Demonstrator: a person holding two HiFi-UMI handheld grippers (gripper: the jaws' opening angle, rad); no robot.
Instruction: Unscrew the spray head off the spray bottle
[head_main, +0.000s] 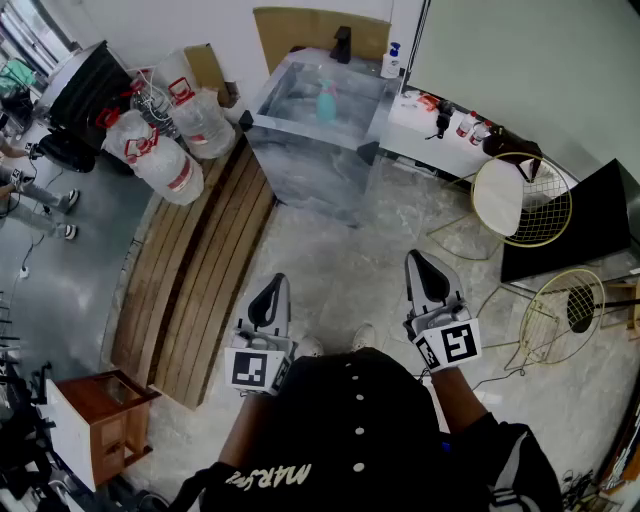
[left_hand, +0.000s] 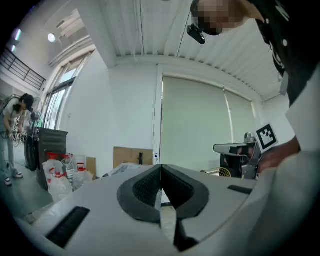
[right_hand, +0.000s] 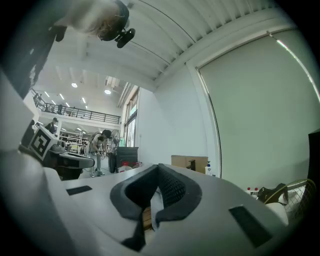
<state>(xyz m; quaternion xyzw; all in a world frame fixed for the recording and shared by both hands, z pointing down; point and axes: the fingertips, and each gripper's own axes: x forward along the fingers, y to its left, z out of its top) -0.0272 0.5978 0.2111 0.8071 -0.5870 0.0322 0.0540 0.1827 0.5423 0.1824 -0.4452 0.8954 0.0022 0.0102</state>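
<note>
Underfoot, the pale mottled stone floor (head_main: 350, 260) fills most of the head view, with a long brown slatted wooden platform (head_main: 200, 280) along its left side. Beyond it stands the grey marbled block-shaped bench (head_main: 310, 170). Upright on its top, well apart from both hands, is the small teal plastic spray bottle (head_main: 326, 101), too small for its head to be made out. Left of that bench lie several big clear plastic water jugs with red handles (head_main: 165, 150); whether they hold anything cannot be told. To the right stand two round gold wire baskets (head_main: 535, 205) on thin legs, the farther one partly covered by a white piece. Closer in, the left claw (head_main: 270, 295) and the right claw (head_main: 425, 270) are both clenched, pads pressed together with nothing between them, held out over the floor. The person's feet are mostly hidden under a black shirt (head_main: 360, 420). Smallest are some red-capped bottles (head_main: 468, 125) on a low white bench (head_main: 420, 140), their contents unreadable.
</note>
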